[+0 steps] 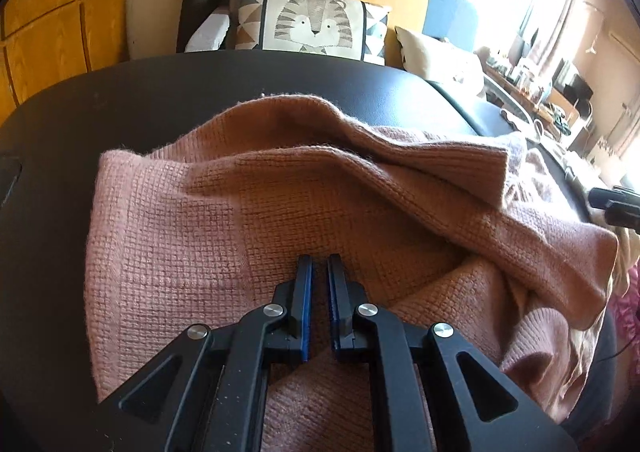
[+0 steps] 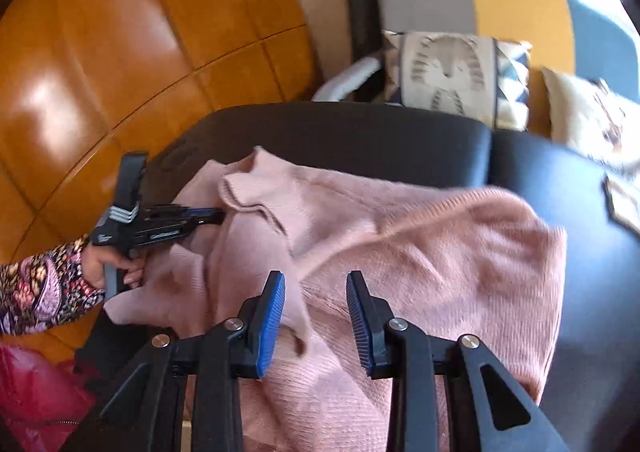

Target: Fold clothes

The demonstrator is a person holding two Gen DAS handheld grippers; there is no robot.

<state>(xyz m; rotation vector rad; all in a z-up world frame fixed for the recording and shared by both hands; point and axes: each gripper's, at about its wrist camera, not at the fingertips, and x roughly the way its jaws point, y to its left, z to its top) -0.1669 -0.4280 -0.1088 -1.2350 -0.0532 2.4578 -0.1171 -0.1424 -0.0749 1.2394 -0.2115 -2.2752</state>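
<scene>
A pink knitted sweater (image 1: 248,204) lies rumpled on a black table (image 1: 120,100). My left gripper (image 1: 319,266) hovers low over the sweater's middle, its jaws nearly together with a narrow gap, nothing visibly between them. In the right wrist view the sweater (image 2: 420,252) is bunched, with a ribbed cuff or hem (image 2: 236,188) folded at its far left. My left gripper shows there too (image 2: 216,215), its tips at that folded edge. My right gripper (image 2: 316,284) is open above the sweater, with a fold of fabric rising by its left finger (image 2: 272,308).
A sofa with a tiger-print cushion (image 1: 312,22) and a cream cushion (image 1: 440,56) stands behind the table. A wooden floor (image 2: 100,52) lies to the left. A red bag (image 2: 36,396) sits at the lower left. Cluttered shelves (image 1: 540,88) stand by the window.
</scene>
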